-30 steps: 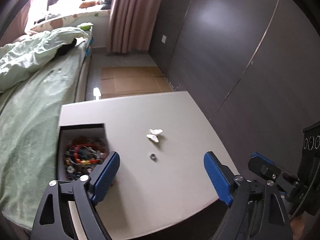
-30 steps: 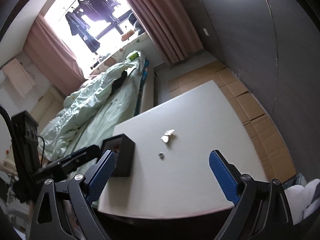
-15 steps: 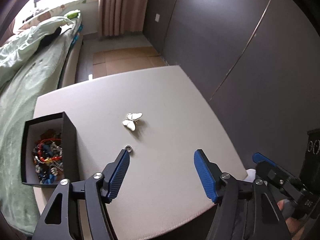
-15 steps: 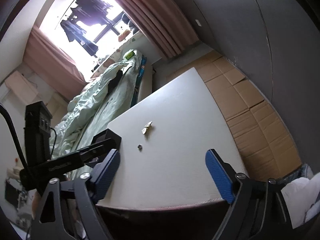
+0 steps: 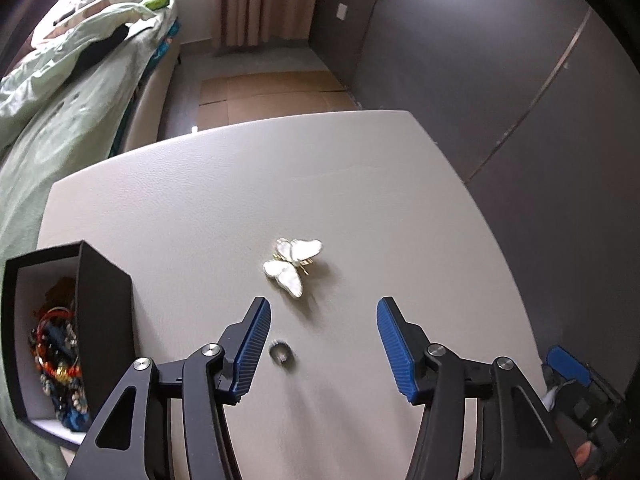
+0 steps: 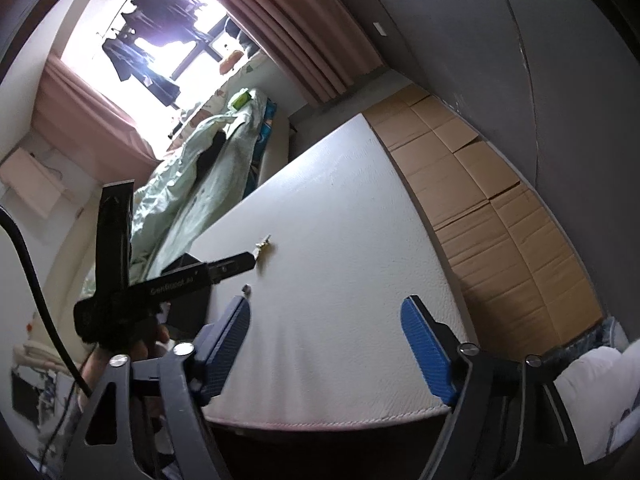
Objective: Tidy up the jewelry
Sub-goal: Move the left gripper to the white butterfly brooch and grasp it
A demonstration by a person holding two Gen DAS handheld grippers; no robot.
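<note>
Two loose pieces lay on the bench point(image 5: 200, 200): my left jaws point(image 5: 323, 346), apart and closing, straddled the ring point(image 5: 281, 353); it might skid into the butterfly brooch point(image 5: 292, 266). My right jaws point(image 6: 326, 356) stood apart, empty.

One text showing: pale lettering running along black body of left claw point(image 6: 253, 261) in right wrist view, beginning "Gen", remainder blurring beyond reading. Nothing legible showing in left wrist view.
</note>
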